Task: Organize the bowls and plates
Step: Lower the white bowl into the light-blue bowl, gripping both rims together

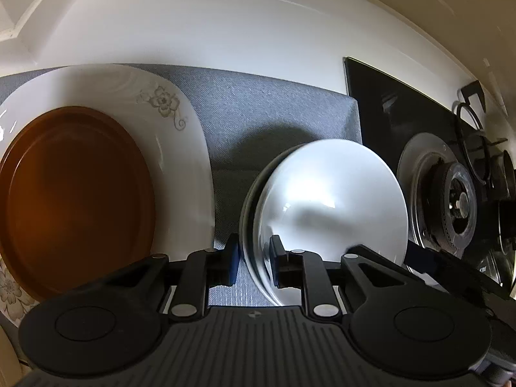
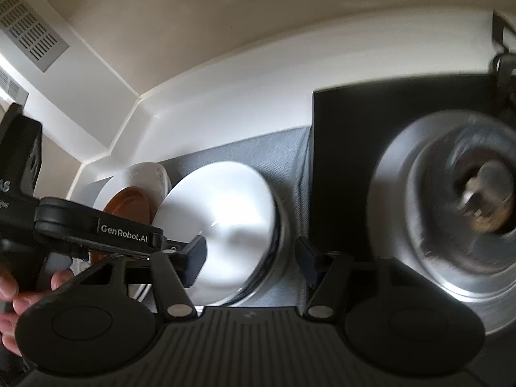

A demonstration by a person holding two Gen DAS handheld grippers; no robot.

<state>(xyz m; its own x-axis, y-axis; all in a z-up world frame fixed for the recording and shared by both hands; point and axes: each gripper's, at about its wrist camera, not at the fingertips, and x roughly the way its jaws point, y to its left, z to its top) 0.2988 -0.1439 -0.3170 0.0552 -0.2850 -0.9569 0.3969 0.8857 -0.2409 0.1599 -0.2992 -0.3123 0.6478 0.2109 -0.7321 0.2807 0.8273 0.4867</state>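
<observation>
so the step in hand looks like shifting the white bowl over toward the plates. largest first: the grey mat (image 1: 274,103) covers the surface, with the black gas hob (image 1: 387,103) at its right edge. on the mat's left sits a big white floral plate (image 1: 180,148) with a brown plate (image 1: 77,200) resting on it. right of them, apart from the stack, the white bowl (image 1: 329,200) is tipped up on edge, glossy and plain with a darker band at the rim; whether a second bowl nests behind it i cannot tell. the left tool (image 1: 253,262) is pinching the bowl's near rim, one pad inside and one outside. the right tool (image 2: 250,259) hangs spread, its pads either side of the bowl's lower edge without touching. next, i'd judge, the bowl needs a steady carry and a level set-down, since a slick rim could slip.
</observation>
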